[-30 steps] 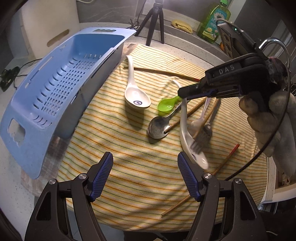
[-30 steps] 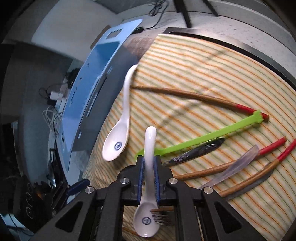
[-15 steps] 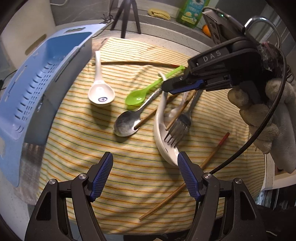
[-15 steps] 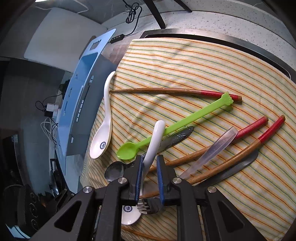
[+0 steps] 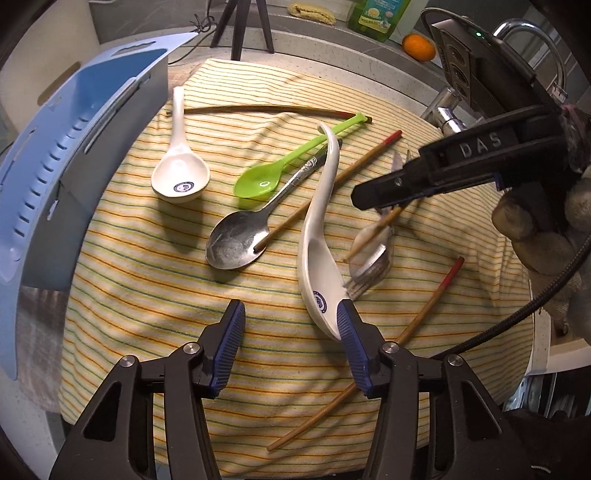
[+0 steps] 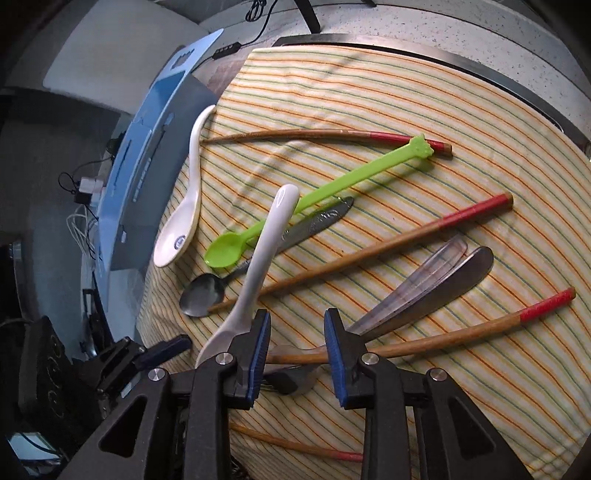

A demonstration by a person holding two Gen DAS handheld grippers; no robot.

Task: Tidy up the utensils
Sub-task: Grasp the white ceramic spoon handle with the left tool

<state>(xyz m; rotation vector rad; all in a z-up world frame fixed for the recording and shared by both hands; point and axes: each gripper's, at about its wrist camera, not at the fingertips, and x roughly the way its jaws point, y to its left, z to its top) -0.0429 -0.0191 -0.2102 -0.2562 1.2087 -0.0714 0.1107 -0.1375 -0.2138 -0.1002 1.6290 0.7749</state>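
Two white ceramic spoons lie on the striped cloth [image 5: 155, 295]: one [image 5: 180, 173] at ten o'clock beside the blue basket [image 5: 70, 147], the other [image 5: 319, 240] near centre, its handle resting across the green plastic spoon [image 5: 280, 171] and the steel spoon [image 5: 240, 240]. That makes one green spoon, one steel spoon, one fork [image 5: 369, 273] and four red-tipped chopsticks; the right wrist view shows all four, the farthest [image 6: 332, 136] at twelve o'clock.

The left gripper [image 5: 290, 328] hovers with its jaws spread wide, empty, its right pad just over the near spoon's bowl. The right gripper [image 6: 297, 334] also stands parted, holding nothing, the spoon handle just left of its pads.

Only the left view shows the orange [image 5: 418, 47] and soap bottle [image 5: 376, 16] at one o'clock. Only the right view shows a clear plastic handle [image 6: 424, 275] lying on the fork's; its head is hidden behind the pads.
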